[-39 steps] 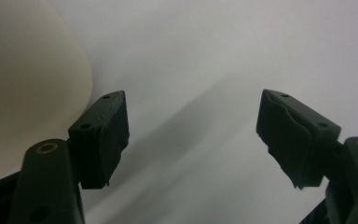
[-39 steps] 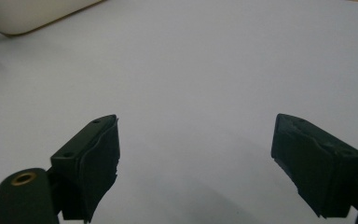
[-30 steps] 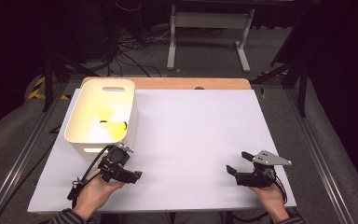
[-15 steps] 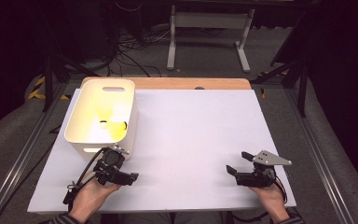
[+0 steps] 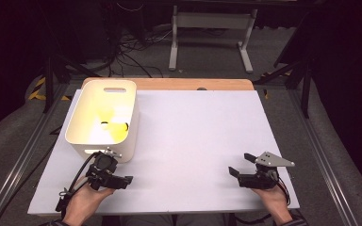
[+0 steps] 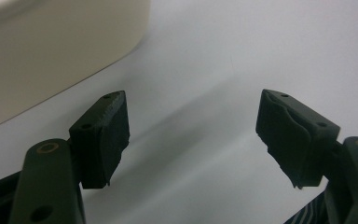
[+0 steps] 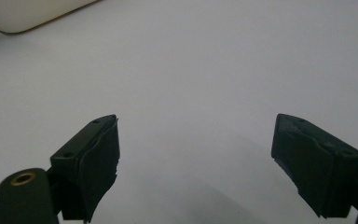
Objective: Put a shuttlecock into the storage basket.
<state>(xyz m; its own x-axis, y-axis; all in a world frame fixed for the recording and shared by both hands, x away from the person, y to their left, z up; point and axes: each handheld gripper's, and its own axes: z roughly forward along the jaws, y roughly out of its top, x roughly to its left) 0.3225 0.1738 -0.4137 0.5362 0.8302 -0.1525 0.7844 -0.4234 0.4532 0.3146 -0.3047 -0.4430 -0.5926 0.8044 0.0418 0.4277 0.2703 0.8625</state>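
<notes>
A white bin [image 5: 87,141] with a handle slot stands on the left of the white table top [image 5: 198,127]. Something yellow [image 5: 114,129] lies inside it, too washed out to identify. My left gripper [image 5: 128,180] rests low on the table just in front of the bin's near wall, held by a hand, jaws pointing right. In the left gripper view it [image 6: 193,135] is open and empty, with the bin's wall [image 6: 51,56] at upper left. My right gripper [image 5: 239,165] sits near the front right corner, open and empty [image 7: 196,154], pointing left across bare table.
A strip of wooden table edge [image 5: 169,84] shows beyond the white sheet. A metal stand [image 5: 207,28] and cables lie on the floor behind. Rails [image 5: 23,155] run along both sides. The bin's corner [image 7: 23,14] appears far off in the right gripper view.
My left gripper has drifted a little to the left and toward the person, staying open. The right gripper and the bin have not moved.
</notes>
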